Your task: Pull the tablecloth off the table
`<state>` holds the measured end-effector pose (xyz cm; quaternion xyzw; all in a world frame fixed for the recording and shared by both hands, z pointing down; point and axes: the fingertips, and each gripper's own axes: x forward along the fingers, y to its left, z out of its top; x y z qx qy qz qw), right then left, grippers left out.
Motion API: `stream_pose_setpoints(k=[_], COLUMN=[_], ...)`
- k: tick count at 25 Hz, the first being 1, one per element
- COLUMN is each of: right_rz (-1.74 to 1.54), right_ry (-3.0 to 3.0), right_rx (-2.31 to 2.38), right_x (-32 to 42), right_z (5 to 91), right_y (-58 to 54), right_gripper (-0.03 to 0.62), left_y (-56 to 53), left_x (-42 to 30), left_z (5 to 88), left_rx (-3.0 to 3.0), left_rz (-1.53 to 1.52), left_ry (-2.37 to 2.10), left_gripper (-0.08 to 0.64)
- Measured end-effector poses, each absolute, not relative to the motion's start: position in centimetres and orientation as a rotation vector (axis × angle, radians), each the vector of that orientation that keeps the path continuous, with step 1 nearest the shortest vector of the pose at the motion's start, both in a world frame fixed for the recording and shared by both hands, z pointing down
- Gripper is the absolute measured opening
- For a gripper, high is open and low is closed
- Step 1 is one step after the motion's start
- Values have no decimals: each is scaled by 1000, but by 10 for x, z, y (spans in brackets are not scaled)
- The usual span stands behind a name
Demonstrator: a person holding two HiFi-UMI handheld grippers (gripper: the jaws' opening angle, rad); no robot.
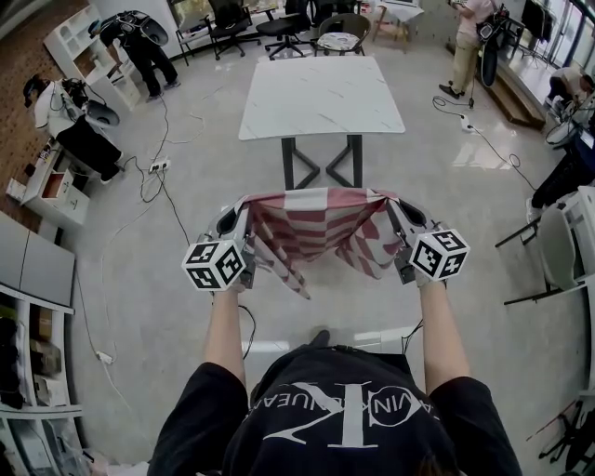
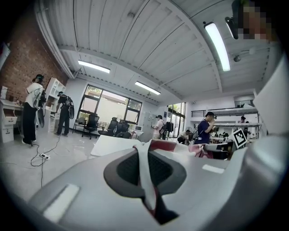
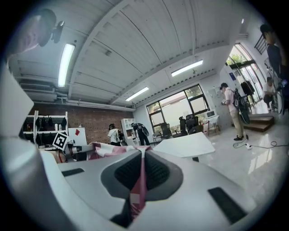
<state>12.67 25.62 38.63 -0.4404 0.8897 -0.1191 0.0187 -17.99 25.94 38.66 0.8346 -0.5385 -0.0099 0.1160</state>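
Note:
The red-and-white checked tablecloth [image 1: 316, 232] hangs in the air between my two grippers, clear of the white marble-top table [image 1: 321, 98], whose top is bare. My left gripper [image 1: 244, 206] is shut on the cloth's left corner, and a pinched fold of tablecloth [image 2: 146, 171] runs between its jaws. My right gripper [image 1: 390, 206] is shut on the right corner, with a strip of tablecloth [image 3: 140, 180] caught between its jaws. The cloth sags and folds in the middle, in front of the table's dark legs [image 1: 321, 163].
Cables [image 1: 153, 181] and a power strip [image 1: 158, 165] lie on the floor to the left. Shelving [image 1: 37, 307] lines the left wall. Office chairs [image 1: 284, 28] stand behind the table. Several people stand at the room's edges, one at the far right [image 1: 469, 42].

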Motion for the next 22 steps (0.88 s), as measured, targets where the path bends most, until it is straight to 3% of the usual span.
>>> stream_pose_setpoints(k=[22], right_rz=[-93], right_ry=[2675], right_rx=[-1435], right_x=[132], right_z=[329], right_y=[204], right_gripper=[12], left_y=[210], left_x=[-174], left_z=[343], left_rx=[2589], left_rz=[-14], left_ry=[-1775], left_gripper=[14])
